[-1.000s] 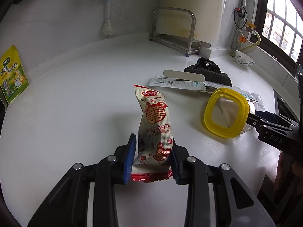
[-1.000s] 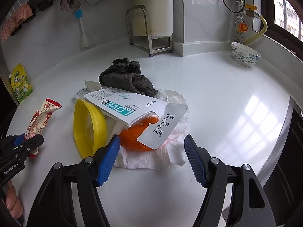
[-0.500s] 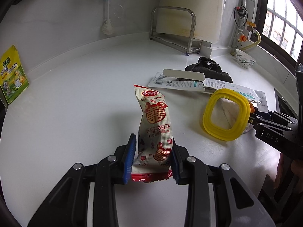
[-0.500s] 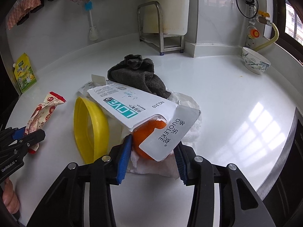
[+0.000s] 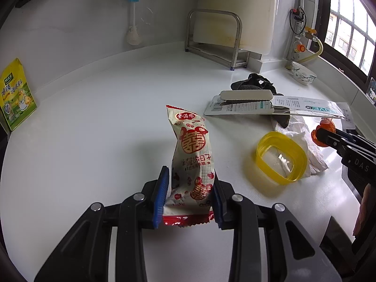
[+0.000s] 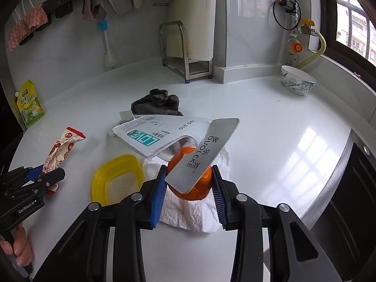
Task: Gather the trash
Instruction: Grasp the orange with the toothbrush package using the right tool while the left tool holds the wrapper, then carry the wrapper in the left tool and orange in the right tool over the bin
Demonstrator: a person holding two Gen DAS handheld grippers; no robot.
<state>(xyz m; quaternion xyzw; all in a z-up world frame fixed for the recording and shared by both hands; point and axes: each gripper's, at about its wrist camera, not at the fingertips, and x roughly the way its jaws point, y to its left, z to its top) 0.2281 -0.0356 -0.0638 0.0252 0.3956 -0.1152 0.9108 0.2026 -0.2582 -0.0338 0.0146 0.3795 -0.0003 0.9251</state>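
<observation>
Two grips: each hand-held gripper is clamped on trash.
Table: glossy white table carrying everything.
Packaging: white printed cardboard sleeve draped over the fruit.
Left hand-held gripper: pinching the red-and-white snack wrapper (upright).
Right hand-held gripper: squeezing the orange peel above crumpled white tissue.

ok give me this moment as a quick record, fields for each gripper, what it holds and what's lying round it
left gripper: shut on snack wrapper, held above the counter
right gripper: shut on orange peel
over the peel: white packaging card, one end resting on it
under the peel: crumpled tissue
beside it: yellow lid, flat on counter
behind: dark cloth
</observation>
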